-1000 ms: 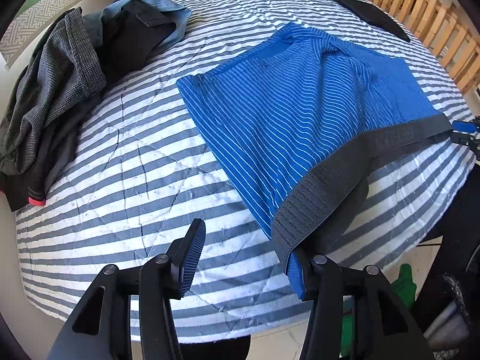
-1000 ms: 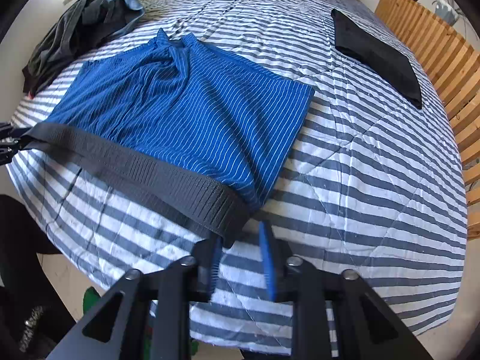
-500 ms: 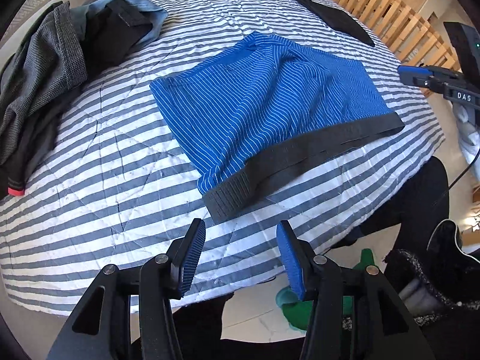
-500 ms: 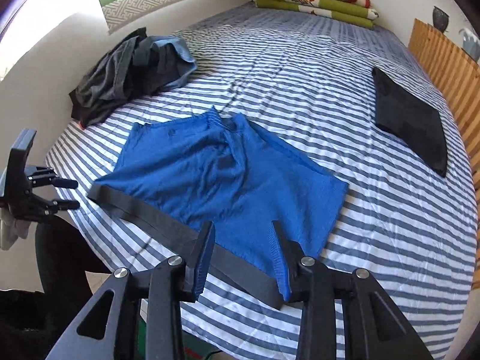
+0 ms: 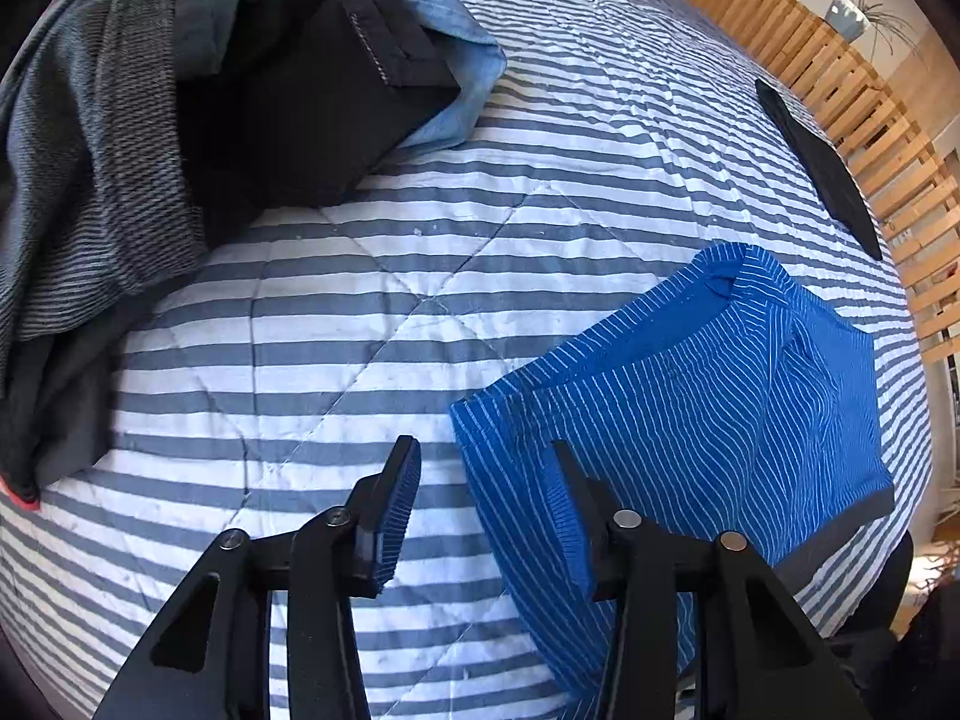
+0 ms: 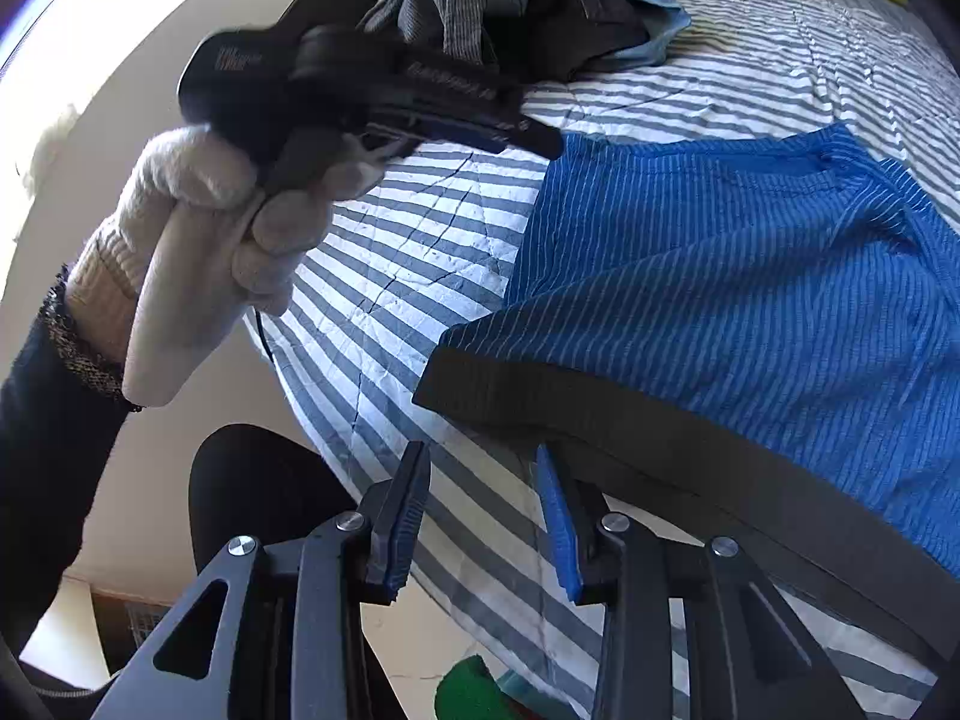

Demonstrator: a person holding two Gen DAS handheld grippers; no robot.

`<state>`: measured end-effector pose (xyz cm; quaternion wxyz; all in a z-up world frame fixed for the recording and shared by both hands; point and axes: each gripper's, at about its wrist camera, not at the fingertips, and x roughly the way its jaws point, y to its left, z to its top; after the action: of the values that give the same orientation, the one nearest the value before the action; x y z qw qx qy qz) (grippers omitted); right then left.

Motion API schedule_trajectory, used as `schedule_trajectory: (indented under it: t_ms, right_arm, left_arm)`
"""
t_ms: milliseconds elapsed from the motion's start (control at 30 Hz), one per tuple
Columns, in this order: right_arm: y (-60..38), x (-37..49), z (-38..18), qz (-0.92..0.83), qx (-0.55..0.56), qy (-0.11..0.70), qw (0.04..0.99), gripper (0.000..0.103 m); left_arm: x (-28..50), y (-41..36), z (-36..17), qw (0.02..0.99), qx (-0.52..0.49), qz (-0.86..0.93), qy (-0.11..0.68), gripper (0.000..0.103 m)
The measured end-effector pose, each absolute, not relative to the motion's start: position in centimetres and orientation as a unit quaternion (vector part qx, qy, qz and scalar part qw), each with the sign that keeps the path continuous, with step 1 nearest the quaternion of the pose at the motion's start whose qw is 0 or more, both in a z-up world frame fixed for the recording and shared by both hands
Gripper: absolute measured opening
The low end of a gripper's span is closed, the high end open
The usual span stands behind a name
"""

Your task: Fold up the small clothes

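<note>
The blue striped shorts [image 5: 690,408] lie flat on the striped bed [image 5: 420,252]; the left gripper [image 5: 480,498] is closing over their leg hem, nothing pinched yet; the right gripper [image 6: 483,516] stands released beside the waistband [image 6: 630,420]; next, I judge, both must clamp the side edge and fold it across.

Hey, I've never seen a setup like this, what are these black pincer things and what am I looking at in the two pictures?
Those are two hand-held grippers, each with a small camera looking along its two fingers, so each picture is one gripper's own view. In the left gripper's view, its jaws are closing over the edge of the blue white-striped shorts with a dark waistband, not yet pinching them. In the right gripper's view, the jaws hang open and empty near the waistband, and you see the person's white-gloved left hand holding the other gripper. Everything lies on a grey-and-white striped quilt, with a pile of dark and light-blue clothes and a flat black folded garment farther off.
</note>
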<state>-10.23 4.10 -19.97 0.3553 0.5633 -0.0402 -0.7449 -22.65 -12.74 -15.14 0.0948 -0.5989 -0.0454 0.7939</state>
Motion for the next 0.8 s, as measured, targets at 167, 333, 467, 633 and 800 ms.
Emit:
schedule_trajectory:
  t_ms: [167,333,467,633,800]
  right_arm:
    - [2.9,-12.1,-22.2,-0.725,0.589,-0.097,0.343,0.033]
    - [1.9,-12.7,-22.3,-0.726,0.586,-0.094,0.346,0.023]
    - [0.1,-11.9,-21.9,-0.727,0.577,-0.066,0.366,0.003]
    - [-2.0,-11.1,-21.2,-0.731,0.561,-0.046,0.386,0.0]
    - [-0.9,-9.8,-20.5,-0.733,0.55,-0.041,0.398,0.0]
  left_arm:
    - [-23.5,-13.0,-16.3,0.096,-0.604,0.789,-0.048,0.004]
    - [-24.0,-13.7,-14.9,0.094,-0.585,0.805,-0.045,0.004]
    - [-24.3,-15.6,-13.6,0.088,-0.571,0.814,-0.069,0.004]
    - [-24.1,-17.1,-13.6,0.078,-0.572,0.814,-0.064,0.004]
    - [-23.9,-18.0,-14.7,0.087,-0.59,0.8,-0.07,0.004]
